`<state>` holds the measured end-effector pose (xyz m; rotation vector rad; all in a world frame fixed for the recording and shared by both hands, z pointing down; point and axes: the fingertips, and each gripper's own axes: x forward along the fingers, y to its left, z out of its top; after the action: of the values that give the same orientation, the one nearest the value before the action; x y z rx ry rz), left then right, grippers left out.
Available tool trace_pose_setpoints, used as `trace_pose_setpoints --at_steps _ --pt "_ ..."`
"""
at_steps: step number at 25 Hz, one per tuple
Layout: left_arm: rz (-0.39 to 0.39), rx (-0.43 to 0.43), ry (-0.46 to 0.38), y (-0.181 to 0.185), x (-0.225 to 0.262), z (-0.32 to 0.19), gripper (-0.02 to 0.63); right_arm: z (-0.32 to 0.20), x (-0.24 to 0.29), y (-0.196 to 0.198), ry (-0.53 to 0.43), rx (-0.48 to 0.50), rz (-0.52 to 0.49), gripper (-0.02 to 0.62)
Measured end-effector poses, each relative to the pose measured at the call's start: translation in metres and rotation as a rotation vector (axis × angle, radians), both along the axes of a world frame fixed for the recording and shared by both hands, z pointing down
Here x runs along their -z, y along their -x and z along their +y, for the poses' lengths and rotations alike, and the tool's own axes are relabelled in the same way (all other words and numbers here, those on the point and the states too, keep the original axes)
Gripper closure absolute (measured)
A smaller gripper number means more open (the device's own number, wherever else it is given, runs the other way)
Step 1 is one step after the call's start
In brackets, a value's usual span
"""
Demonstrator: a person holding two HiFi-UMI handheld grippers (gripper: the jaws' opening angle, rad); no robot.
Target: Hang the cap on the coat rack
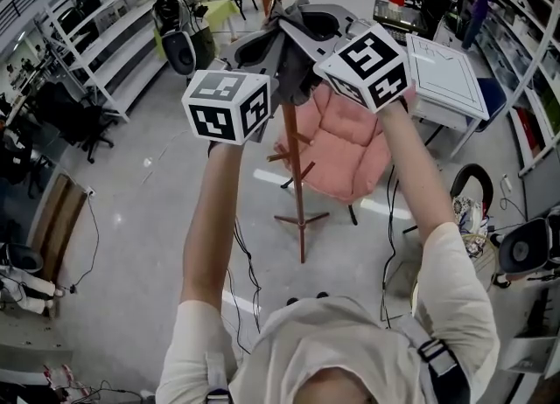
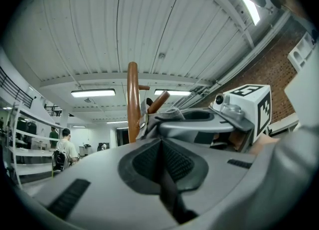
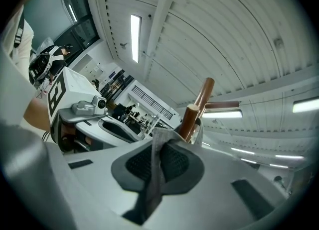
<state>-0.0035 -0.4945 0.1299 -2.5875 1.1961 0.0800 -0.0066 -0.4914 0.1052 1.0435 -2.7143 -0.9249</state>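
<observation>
While the left hand-held gripper (image 2: 160, 162) and right hand-held gripper (image 3: 155, 167) pinch the cap (image 1: 293, 66), it may drop if released before the coat rack peg (image 3: 190, 119) at 1 o'clock catches it.

White short-sleeve tee (image 1: 455, 280), dark buckled strap (image 1: 435, 360) at right shoulder. Left gripper (image 2: 162, 172), right gripper (image 3: 155, 167): grey; white cubes (image 1: 227, 107), black square markers.
</observation>
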Motion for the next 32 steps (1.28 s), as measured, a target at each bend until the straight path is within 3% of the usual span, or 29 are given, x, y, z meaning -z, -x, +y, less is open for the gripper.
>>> trace_pose_setpoints --at_steps 21,32 --pt "-0.028 0.017 0.065 0.006 -0.045 -0.010 0.600 -0.012 -0.044 0.003 0.129 -0.004 -0.077 0.586" --pt "-0.020 0.013 0.070 0.000 -0.060 0.011 0.600 0.007 -0.061 -0.021 0.169 -0.117 -0.390 0.563"
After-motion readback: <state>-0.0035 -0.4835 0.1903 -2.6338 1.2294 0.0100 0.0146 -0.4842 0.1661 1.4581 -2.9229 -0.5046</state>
